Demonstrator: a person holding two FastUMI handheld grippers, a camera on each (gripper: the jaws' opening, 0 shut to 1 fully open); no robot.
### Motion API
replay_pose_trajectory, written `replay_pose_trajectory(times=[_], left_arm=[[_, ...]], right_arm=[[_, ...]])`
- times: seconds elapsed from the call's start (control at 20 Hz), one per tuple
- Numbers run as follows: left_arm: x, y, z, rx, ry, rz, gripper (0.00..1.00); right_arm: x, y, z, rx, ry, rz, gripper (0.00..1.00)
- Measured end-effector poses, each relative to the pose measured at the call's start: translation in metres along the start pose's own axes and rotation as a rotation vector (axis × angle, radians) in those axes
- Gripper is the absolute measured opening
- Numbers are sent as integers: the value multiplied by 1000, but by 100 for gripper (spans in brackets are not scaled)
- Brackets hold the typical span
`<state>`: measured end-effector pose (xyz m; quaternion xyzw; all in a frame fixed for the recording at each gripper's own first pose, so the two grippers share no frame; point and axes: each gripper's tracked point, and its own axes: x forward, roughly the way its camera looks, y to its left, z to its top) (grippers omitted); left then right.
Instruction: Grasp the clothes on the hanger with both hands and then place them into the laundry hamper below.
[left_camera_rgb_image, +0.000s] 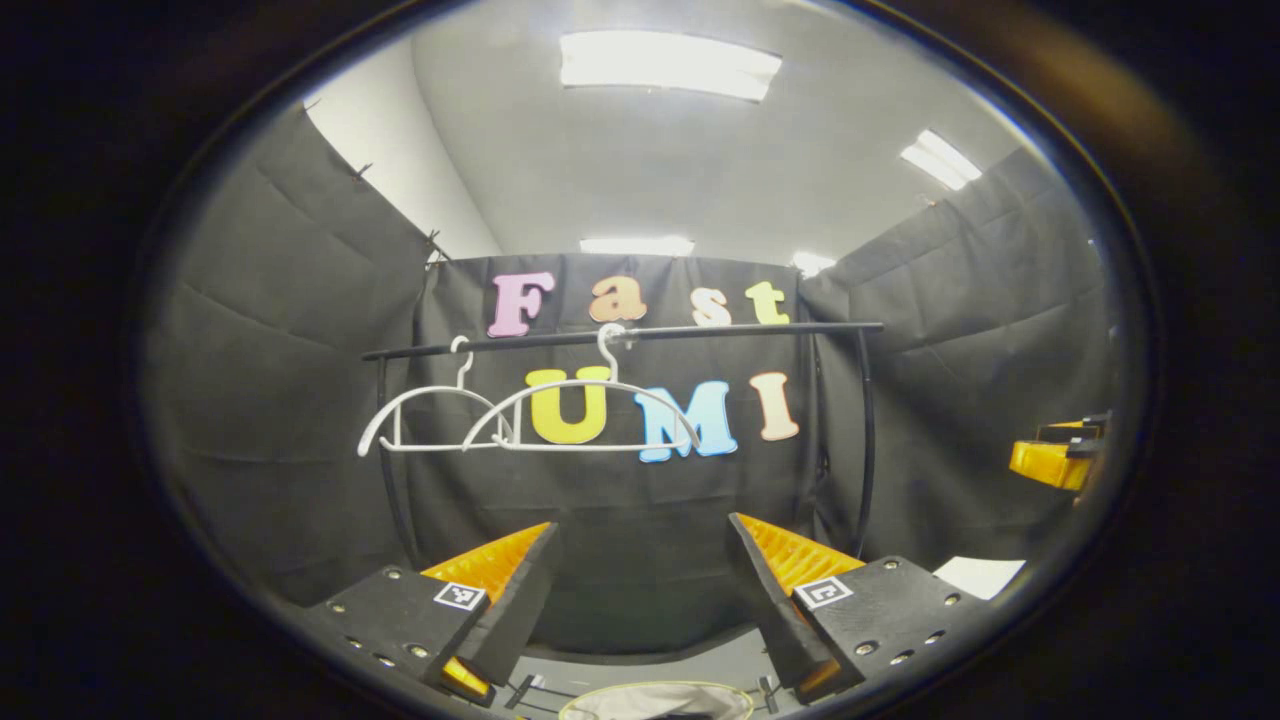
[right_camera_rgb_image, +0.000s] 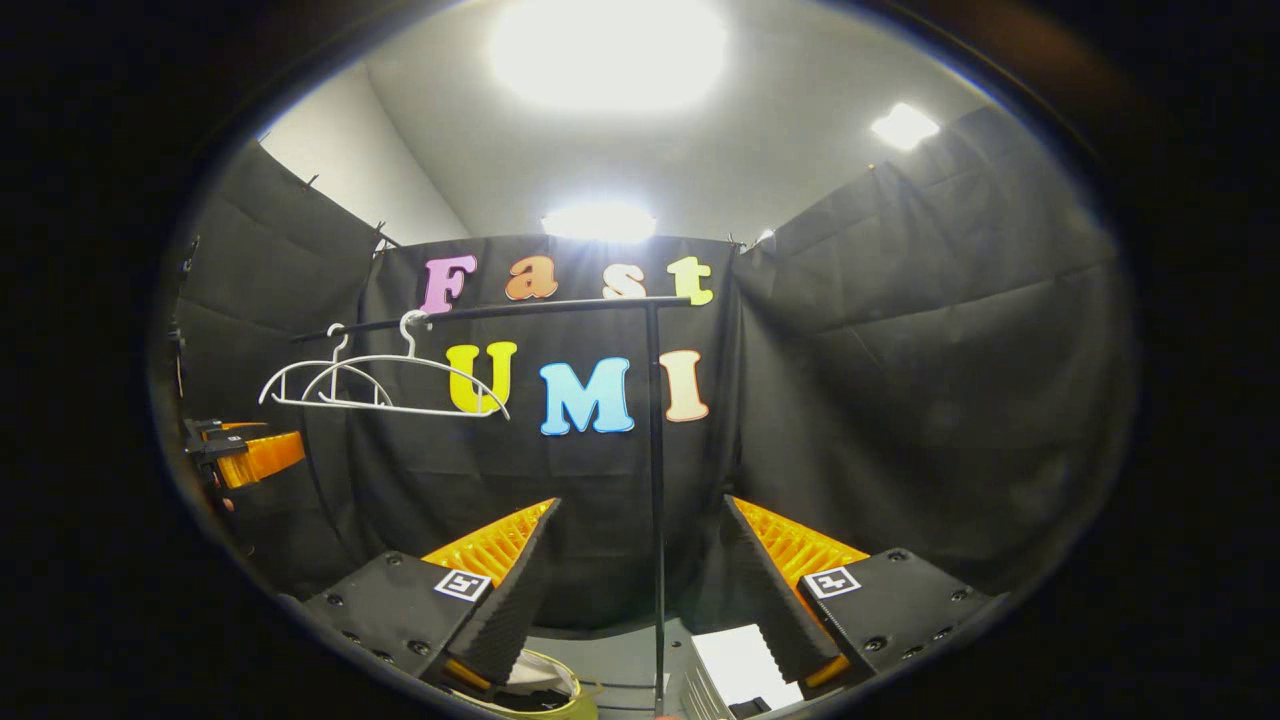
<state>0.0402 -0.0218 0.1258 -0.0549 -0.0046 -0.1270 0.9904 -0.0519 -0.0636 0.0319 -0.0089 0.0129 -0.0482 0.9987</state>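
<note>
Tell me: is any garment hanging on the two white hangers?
No. Both hangers hang bare on the rail.

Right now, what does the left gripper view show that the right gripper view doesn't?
The left gripper view takes in the rail's two end posts, with the right gripper far off at its right edge. The right gripper view instead has a white box low down and the left gripper at its left edge. Both share the two bare white hangers on the black rail, the hamper's rim below, and open fingers.
</note>
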Motion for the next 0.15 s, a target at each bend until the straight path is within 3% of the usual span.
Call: replay_pose_trajectory(times=[0.05,0.15], left_arm=[[-1,0,1,1,-1,2,96],[-1,-1,3,-3,-10,2,96]], right_arm=[[2,1,0,-3,0,2,92],[2,3,0,-4,-7,3,92]])
